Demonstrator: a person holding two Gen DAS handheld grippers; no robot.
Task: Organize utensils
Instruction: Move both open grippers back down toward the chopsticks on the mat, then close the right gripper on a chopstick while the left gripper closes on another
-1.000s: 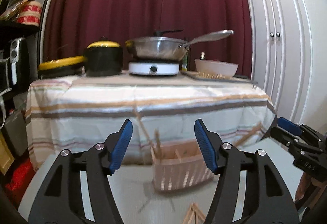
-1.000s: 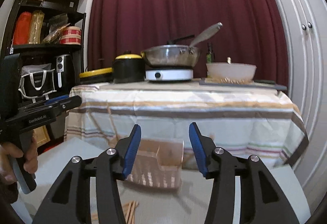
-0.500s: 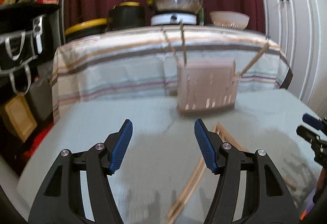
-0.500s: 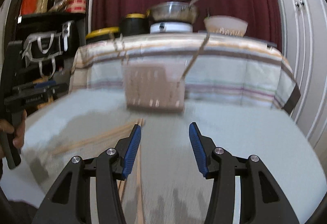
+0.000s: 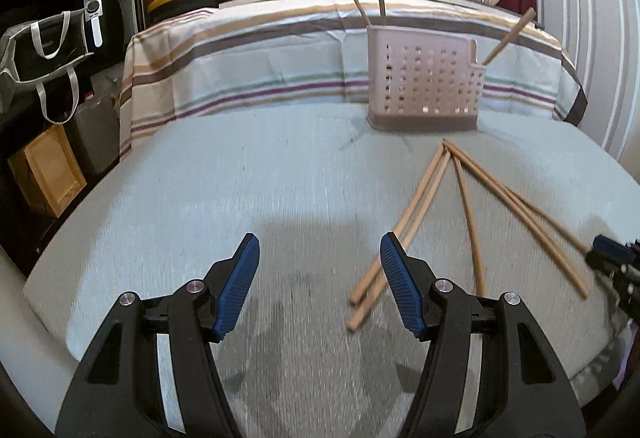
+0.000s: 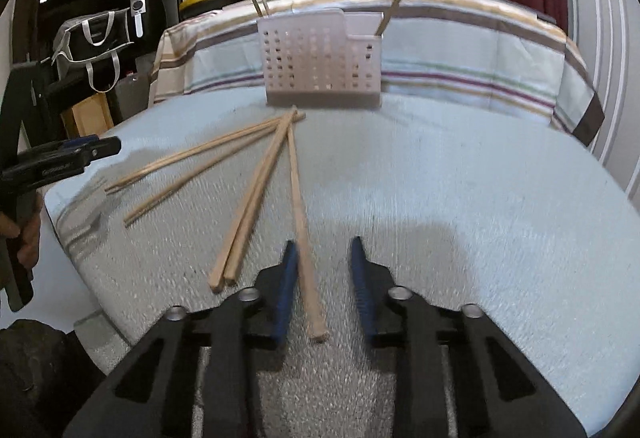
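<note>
**Right gripper closing on a loose chopstick: check the grip before you lift**

Your right gripper (image 6: 323, 286) straddles the near end of one chopstick (image 6: 298, 198) lying flat on the bench (image 6: 480, 198). Its jaws have just been closing, yet gaps remain either side; nothing is clamped. Centre the stick, close squarely, and lift without dragging the four others (image 6: 248, 198) fanned beside it. Your left gripper (image 5: 318, 286) hangs with jaws apart, empty. The perforated utensil holder (image 6: 320, 58), three chopsticks upright inside, stands beyond.
</note>
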